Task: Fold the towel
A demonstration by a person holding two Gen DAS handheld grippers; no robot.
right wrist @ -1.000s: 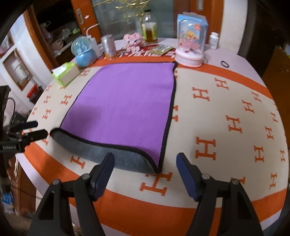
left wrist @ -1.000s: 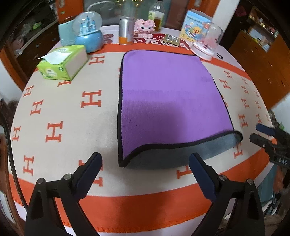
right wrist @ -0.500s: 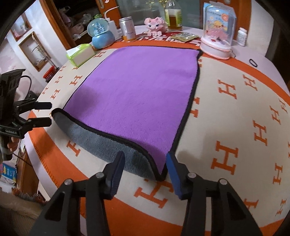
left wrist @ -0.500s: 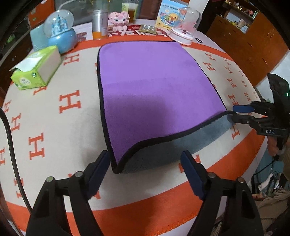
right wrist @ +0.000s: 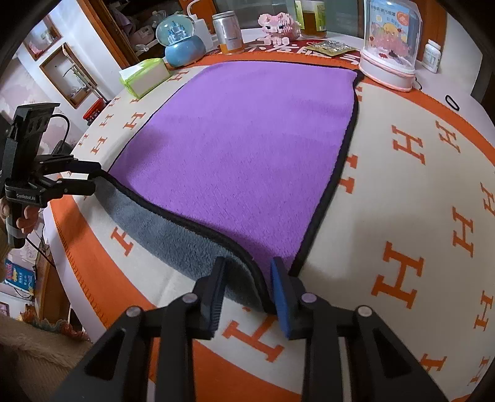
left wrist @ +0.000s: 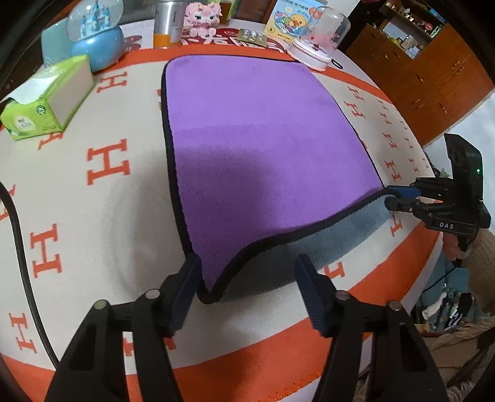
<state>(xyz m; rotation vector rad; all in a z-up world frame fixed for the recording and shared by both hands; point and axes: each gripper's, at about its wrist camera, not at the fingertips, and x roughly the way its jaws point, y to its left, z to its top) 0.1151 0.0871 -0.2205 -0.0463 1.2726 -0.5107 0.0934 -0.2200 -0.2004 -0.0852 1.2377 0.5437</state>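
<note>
A purple towel [left wrist: 263, 139] with a grey underside and black trim lies flat on the round table; it also shows in the right wrist view [right wrist: 247, 148]. Its near edge is curled up, showing grey. My left gripper [left wrist: 247, 278] is open, its fingers astride the towel's near-left corner. My right gripper [right wrist: 247, 281] is partly closed around the near-right corner, its fingers [right wrist: 280, 287] close to the cloth with a gap still showing. Each gripper appears in the other's view at its corner, the right [left wrist: 399, 198] and the left [right wrist: 89, 177].
The table wears a cream cloth [left wrist: 92, 201] with orange H marks and an orange border. At the back stand a green tissue box [left wrist: 46, 99], a blue snow globe [left wrist: 96, 37], a can [right wrist: 229, 31], a pink toy [right wrist: 278, 24] and a domed ornament [right wrist: 389, 46].
Both grippers have moved forward to the towel's near corners. The right gripper's fingers have narrowed around its corner. The near edge has lifted and curled more.
</note>
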